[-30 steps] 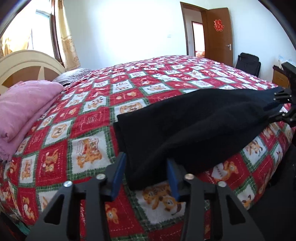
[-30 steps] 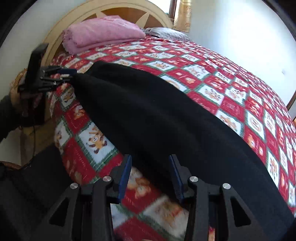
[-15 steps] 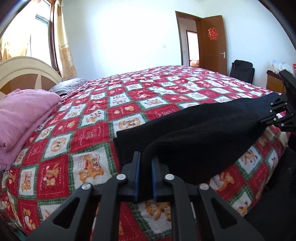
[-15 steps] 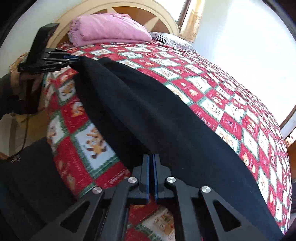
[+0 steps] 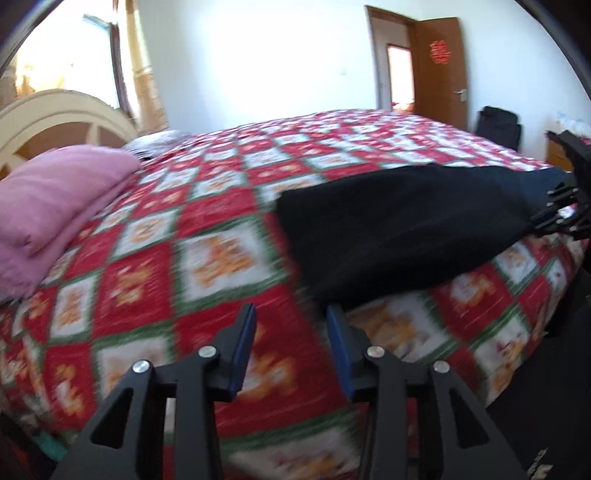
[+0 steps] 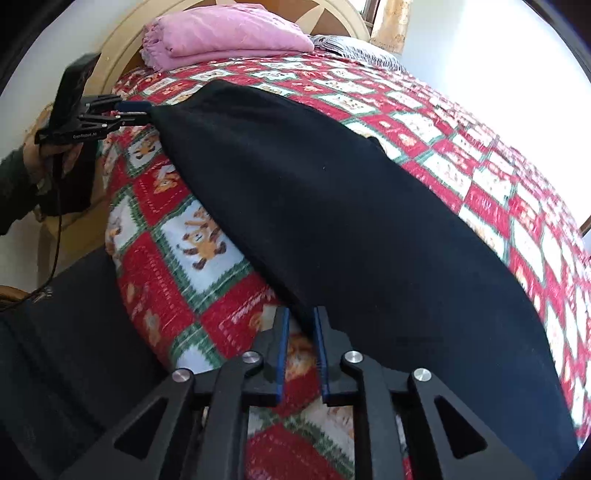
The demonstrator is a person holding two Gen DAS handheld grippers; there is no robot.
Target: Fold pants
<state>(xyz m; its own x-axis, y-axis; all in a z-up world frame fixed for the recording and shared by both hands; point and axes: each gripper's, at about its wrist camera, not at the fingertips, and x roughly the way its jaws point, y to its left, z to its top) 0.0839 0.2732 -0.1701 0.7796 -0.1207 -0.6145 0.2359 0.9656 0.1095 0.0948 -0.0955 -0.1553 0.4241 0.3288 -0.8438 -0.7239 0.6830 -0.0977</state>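
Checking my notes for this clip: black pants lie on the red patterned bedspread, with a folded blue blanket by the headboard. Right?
Not quite. The folded blanket by the headboard is pink, not blue, as the right wrist view shows. The black pants do lie on the red patterned bedspread.

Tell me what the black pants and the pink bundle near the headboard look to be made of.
Black pants: soft, matte knit or fleece, probably; they drape without shine. Pink bundle: folded soft blanket or sheet, slightly fuzzy, rumpled edges. Exact fibre can't be told.
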